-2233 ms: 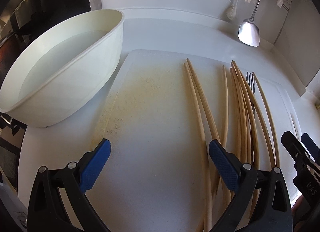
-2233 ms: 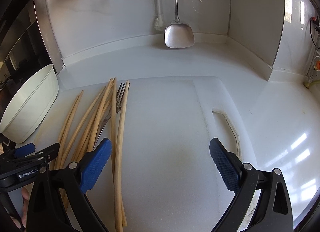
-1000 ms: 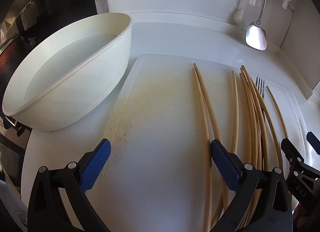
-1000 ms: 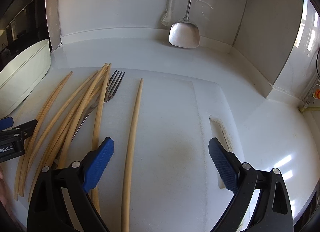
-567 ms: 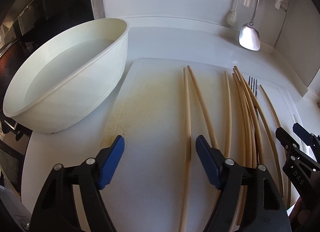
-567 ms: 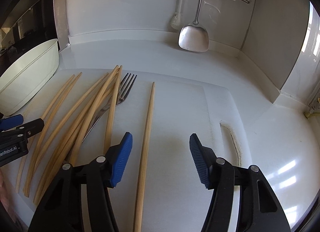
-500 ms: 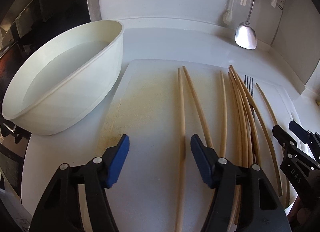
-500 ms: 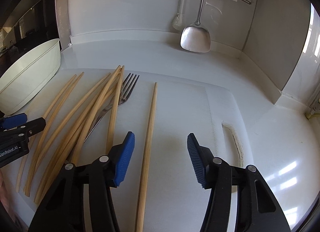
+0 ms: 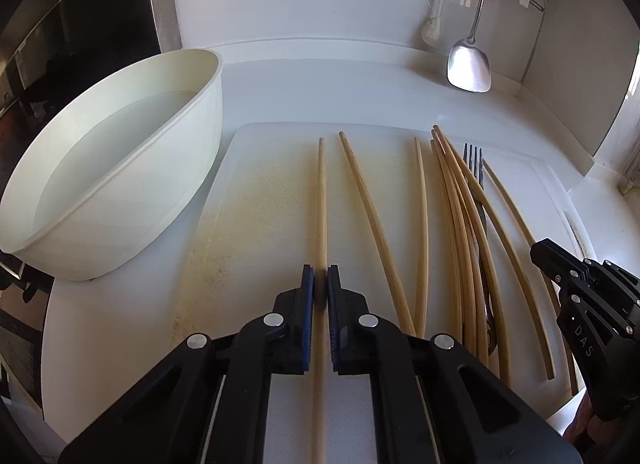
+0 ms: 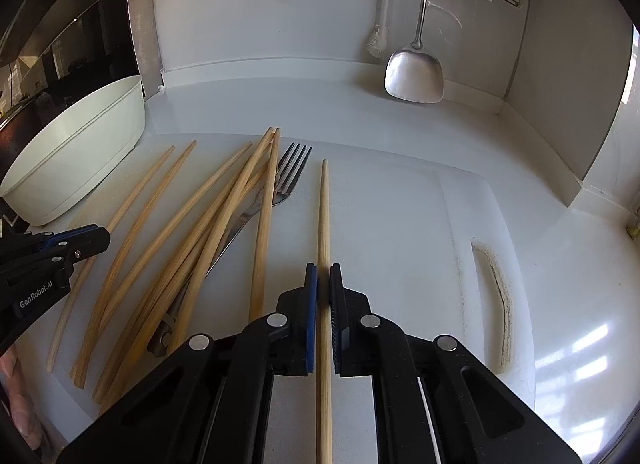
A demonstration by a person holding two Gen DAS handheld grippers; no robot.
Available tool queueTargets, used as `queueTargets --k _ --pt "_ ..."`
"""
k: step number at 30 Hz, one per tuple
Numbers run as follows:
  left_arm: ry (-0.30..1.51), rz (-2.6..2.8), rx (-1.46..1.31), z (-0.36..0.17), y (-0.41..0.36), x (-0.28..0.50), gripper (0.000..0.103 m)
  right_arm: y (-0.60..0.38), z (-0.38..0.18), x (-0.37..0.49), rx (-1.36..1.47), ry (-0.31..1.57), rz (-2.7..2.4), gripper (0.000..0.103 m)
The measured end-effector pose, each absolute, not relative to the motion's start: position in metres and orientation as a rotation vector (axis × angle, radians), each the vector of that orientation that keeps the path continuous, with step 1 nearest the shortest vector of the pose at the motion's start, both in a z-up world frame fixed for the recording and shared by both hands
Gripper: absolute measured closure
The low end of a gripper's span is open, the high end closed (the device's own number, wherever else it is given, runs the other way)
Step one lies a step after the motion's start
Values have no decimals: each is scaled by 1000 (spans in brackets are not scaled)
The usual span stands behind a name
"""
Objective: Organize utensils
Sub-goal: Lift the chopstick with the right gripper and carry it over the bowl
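Several bamboo chopsticks (image 9: 456,215) and a metal fork (image 9: 474,167) lie on a white cutting board (image 9: 264,199). My left gripper (image 9: 320,276) is shut on the leftmost chopstick (image 9: 321,191), which points away from me. My right gripper (image 10: 323,274) is shut on the rightmost chopstick (image 10: 324,207), apart from the pile (image 10: 192,232) and the fork (image 10: 290,171). Each gripper shows in the other's view: the right gripper (image 9: 580,304), the left gripper (image 10: 48,252).
A white oval basin (image 9: 108,167) stands left of the board, also in the right wrist view (image 10: 76,151). A metal spatula (image 9: 470,63) hangs on the back wall beside a brush (image 9: 432,23). The board's handle slot (image 10: 496,296) is at the right.
Both grippers went from wide open to shut, each closing on one chopstick. The right one's chopstick had been drawn aside from the pile.
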State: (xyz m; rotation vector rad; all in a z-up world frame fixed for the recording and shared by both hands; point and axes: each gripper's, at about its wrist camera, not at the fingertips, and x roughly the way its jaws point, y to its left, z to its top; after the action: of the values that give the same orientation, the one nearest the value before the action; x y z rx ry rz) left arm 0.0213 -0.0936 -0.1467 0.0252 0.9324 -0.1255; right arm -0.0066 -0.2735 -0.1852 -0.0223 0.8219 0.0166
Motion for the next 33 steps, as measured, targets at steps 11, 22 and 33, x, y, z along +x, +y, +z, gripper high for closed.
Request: queueTargets --k 11,22,33 --pt "916 -150 -23 -133 -84 18 96 -287 -177 -19 77 800 -1 97" --pt "874 -148 -70 -64 -74 9 96 -284 -115 -27 81 729 25 97" --pt "815 -30 -127 1 11 19 96 -203 -34 3 63 654 192 97"
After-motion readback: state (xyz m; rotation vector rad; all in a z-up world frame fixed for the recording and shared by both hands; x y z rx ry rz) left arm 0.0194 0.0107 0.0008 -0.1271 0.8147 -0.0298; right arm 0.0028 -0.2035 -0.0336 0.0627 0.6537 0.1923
